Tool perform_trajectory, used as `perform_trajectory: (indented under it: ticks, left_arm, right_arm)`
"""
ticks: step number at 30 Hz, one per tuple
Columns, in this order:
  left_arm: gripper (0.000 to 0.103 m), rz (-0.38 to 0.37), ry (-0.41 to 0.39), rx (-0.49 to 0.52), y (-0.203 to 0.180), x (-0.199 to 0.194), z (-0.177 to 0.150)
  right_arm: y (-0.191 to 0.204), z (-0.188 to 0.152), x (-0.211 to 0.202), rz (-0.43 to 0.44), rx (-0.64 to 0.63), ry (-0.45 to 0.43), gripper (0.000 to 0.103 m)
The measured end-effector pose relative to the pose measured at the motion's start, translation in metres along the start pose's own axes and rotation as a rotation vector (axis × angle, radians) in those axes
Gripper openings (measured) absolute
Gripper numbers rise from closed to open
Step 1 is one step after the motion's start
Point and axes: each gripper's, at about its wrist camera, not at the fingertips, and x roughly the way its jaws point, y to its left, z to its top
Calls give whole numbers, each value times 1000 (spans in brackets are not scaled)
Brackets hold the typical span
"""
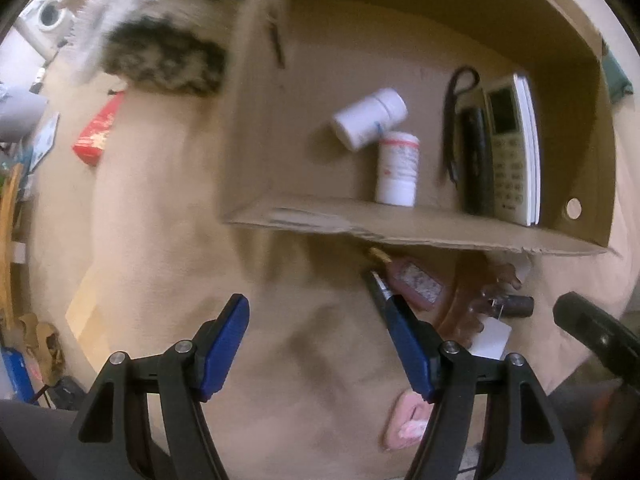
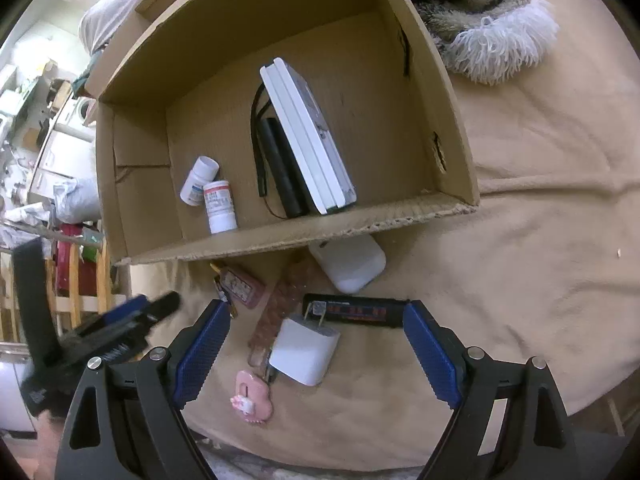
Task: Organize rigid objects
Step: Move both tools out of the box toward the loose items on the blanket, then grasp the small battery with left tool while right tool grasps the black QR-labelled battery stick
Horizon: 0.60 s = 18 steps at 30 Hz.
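An open cardboard box point(image 1: 360, 224) point(image 2: 320, 232) on a beige blanket holds two white pill bottles point(image 1: 396, 168) point(image 2: 218, 206), a white remote point(image 1: 510, 144) point(image 2: 308, 136) and a black cord. In front of the box lie a small pink bottle point(image 2: 242, 284), a brown hair clip point(image 2: 280, 312), a white case point(image 2: 350, 266), a black bar-shaped device point(image 2: 356, 312), a white charger plug point(image 2: 304, 350) and a pink charm point(image 2: 252, 396). My right gripper point(image 2: 316, 312) stands open above the plug, not touching it. My left gripper point(image 1: 312, 308) is open over bare blanket, with its right fingertip beside a dark pen point(image 1: 378, 284).
A furry striped throw with a white fringe point(image 2: 480, 12) point(image 1: 160, 52) lies beside the box. A red packet point(image 1: 98, 132) rests on the blanket to the left. Beyond the blanket's edge are wooden rails point(image 2: 80, 288) and clutter. The left gripper appears blurred at the right wrist view's left point(image 2: 132, 320).
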Motion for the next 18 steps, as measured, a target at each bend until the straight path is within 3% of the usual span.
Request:
perform_trajectory:
  ticks: [4,9,12,14,18]
  left_arm:
    - [67,3,73,3,-12,29,4]
    - [67,32,59,22,-21,37,4]
    - [37,61,43,56,-24,38,2]
    - [9,55,36,53,-23,35,3]
    - [9,16,40,36,-15,35,3]
  right_arm:
    - [3,3,4,16,2,7,94]
    - [0,3,5,20,12,11,94]
    - [-8,4,6,45,50,20,94]
    - [-16,5,8,79,94,29,94]
    - [-25,7,14,39,119,42,94]
